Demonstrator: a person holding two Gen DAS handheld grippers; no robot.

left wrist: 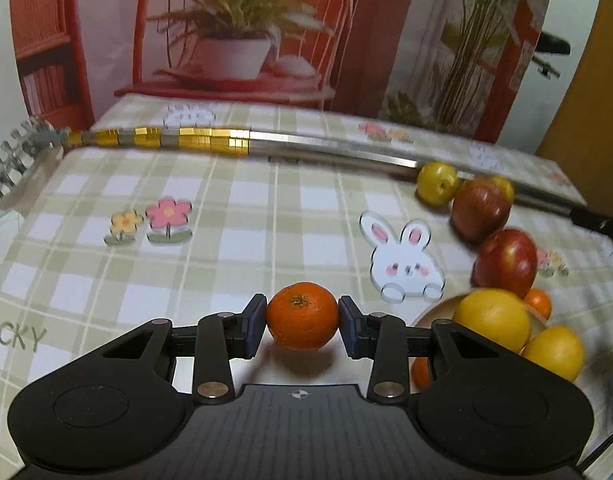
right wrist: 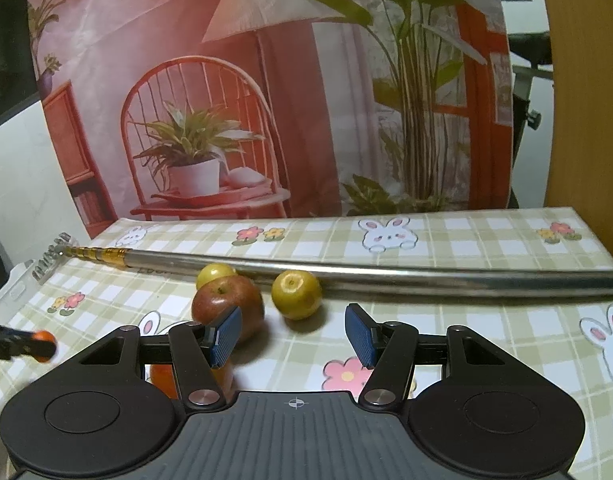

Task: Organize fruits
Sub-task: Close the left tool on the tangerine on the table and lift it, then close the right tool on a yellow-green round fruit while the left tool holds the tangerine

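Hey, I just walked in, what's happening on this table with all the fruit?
A person is sorting fruit with two handheld grippers. The left gripper has its jaws shut on a small orange, lifted just above the checked tablecloth. Beside it, a wooden bowl already holds two yellow citrus fruits. The right gripper is open and empty, pointed toward a red apple and a yellow-green fruit lying loose near a long metal pole.

Shiny metal pole point(right wrist: 386, 274) on a matt checked cloth point(left wrist: 234, 208); ribbed blue fingers point(right wrist: 228, 334), dimpled tangerine point(left wrist: 302, 317).
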